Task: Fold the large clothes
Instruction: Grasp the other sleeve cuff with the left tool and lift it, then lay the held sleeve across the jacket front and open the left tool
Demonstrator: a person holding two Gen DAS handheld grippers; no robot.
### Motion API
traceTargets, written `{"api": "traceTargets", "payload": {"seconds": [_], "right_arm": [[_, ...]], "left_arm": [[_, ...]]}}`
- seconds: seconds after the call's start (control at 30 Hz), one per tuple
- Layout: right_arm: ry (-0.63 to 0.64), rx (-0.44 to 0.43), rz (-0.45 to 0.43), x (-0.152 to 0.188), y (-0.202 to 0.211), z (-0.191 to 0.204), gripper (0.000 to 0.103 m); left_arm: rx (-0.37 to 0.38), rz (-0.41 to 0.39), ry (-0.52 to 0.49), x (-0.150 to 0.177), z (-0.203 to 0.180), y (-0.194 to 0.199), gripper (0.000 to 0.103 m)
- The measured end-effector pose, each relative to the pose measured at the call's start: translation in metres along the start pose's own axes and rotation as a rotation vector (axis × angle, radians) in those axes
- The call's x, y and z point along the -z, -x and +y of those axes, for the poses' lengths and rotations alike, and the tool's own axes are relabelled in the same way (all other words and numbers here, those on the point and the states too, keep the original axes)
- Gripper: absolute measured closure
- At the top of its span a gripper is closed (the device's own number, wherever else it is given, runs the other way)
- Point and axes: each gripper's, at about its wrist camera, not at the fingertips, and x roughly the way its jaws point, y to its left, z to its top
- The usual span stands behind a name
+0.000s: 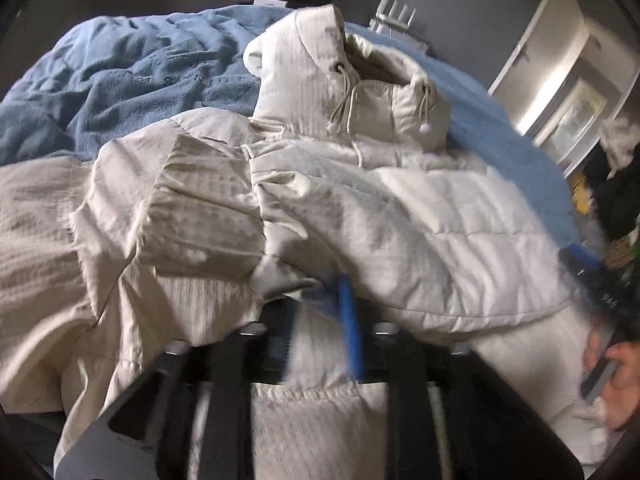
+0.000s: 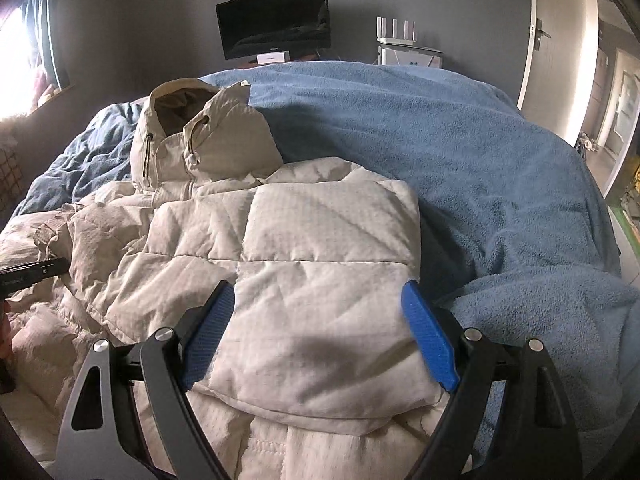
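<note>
I see the bed [image 2: 500,168], covered by a blue fleece blanket [image 2: 400,120], carrying the task item. The cream puffer jacket [image 2: 304,248] lies spread across the bed, hood [image 2: 200,128] toward the far wall, one quilted panel folded over its body. My right hand-held gripper [image 2: 318,336] is directly above the near edge of that folded panel, its blue fingers [image 2: 430,344] spread wide on either side of the fabric, pinching nothing. My left hand-held gripper [image 1: 320,312] is low against the jacket's near portion, just beside a bunched sleeve [image 1: 208,208]. Motion blur and overlapping cloth hide its fingers; I cannot tell whether it is parted or clamped. The hood's drawcords [image 1: 340,100] hang loose.
</note>
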Motion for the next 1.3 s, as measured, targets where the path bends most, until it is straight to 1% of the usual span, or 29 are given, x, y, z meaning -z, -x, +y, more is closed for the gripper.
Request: {"api": "traceTargets", "payload": {"seconds": [0.07, 0.1, 0.13, 0.17, 0.2, 0.27, 0.4, 0.47, 0.53, 0.57, 0.6, 0.63, 0.67, 0.8, 0.93, 1.03, 1.1, 1.17, 1.23, 1.3], "right_arm": [[-0.009, -0.008, -0.005, 0.0, 0.002, -0.001, 0.022], [-0.012, -0.011, -0.005, 0.0, 0.002, -0.002, 0.022], [-0.014, -0.013, -0.006, 0.0, 0.002, -0.002, 0.022], [-0.015, -0.014, -0.005, 0.0, 0.002, -0.003, 0.022], [-0.015, -0.015, -0.003, 0.0, 0.001, -0.002, 0.022], [-0.011, -0.015, 0.004, 0.0, -0.001, -0.001, 0.022], [-0.003, -0.014, 0.018, 0.001, -0.004, 0.001, 0.022], [-0.006, -0.016, 0.024, 0.001, -0.006, 0.0, 0.022], [-0.014, -0.017, 0.032, 0.002, -0.008, -0.001, 0.022], [-0.02, -0.018, 0.038, 0.002, -0.009, -0.001, 0.022], [-0.023, -0.018, 0.043, 0.002, -0.01, -0.002, 0.022], [-0.026, -0.017, 0.046, 0.002, -0.011, -0.002, 0.022], [-0.029, -0.018, 0.048, 0.003, -0.011, -0.003, 0.022], [-0.031, -0.02, 0.045, 0.002, -0.011, -0.004, 0.022], [-0.043, -0.025, 0.033, 0.002, -0.007, -0.008, 0.022], [-0.051, -0.026, 0.022, 0.002, -0.002, -0.01, 0.022], [-0.049, -0.009, 0.041, 0.003, 0.0, -0.009, 0.022], [-0.033, -0.001, 0.06, 0.004, 0.001, -0.006, 0.022], [-0.011, 0.005, 0.088, 0.005, -0.001, -0.002, 0.022], [0.013, 0.013, 0.139, 0.009, -0.01, 0.002, 0.022]], "left_arm": [[0.019, -0.046, 0.05, -0.001, 0.008, 0.012, 0.051], [-0.001, -0.069, 0.075, -0.003, 0.011, 0.016, 0.042], [-0.021, -0.09, 0.094, -0.004, 0.014, 0.02, 0.037], [-0.019, -0.11, 0.117, -0.005, 0.019, 0.024, 0.033], [0.003, -0.116, 0.159, -0.007, 0.028, 0.025, 0.033], [0.009, -0.1, 0.192, -0.011, 0.037, 0.021, 0.033], [-0.009, -0.07, 0.201, -0.018, 0.047, 0.004, 0.034], [-0.014, -0.061, 0.204, -0.02, 0.05, -0.001, 0.037], [-0.019, -0.052, 0.224, -0.019, 0.058, -0.004, 0.051], [-0.01, -0.044, 0.249, -0.018, 0.064, -0.005, 0.068], [0.002, -0.036, 0.273, -0.016, 0.069, -0.004, 0.081], [0.038, -0.032, 0.305, -0.014, 0.074, -0.002, 0.082], [0.049, -0.035, 0.313, -0.013, 0.075, 0.0, 0.084], [0.036, -0.065, 0.237, -0.012, 0.058, 0.026, 0.088], [0.014, -0.027, 0.153, 0.001, 0.04, 0.051, 0.088], [0.028, 0.002, 0.133, 0.014, 0.037, 0.066, 0.089], [0.014, 0.025, 0.106, 0.024, 0.035, 0.072, 0.088], [-0.004, 0.048, 0.1, 0.03, 0.037, 0.068, 0.088], [-0.012, 0.079, 0.127, 0.03, 0.045, 0.056, 0.088], [-0.036, 0.111, 0.142, 0.032, 0.053, 0.045, 0.088]]}}
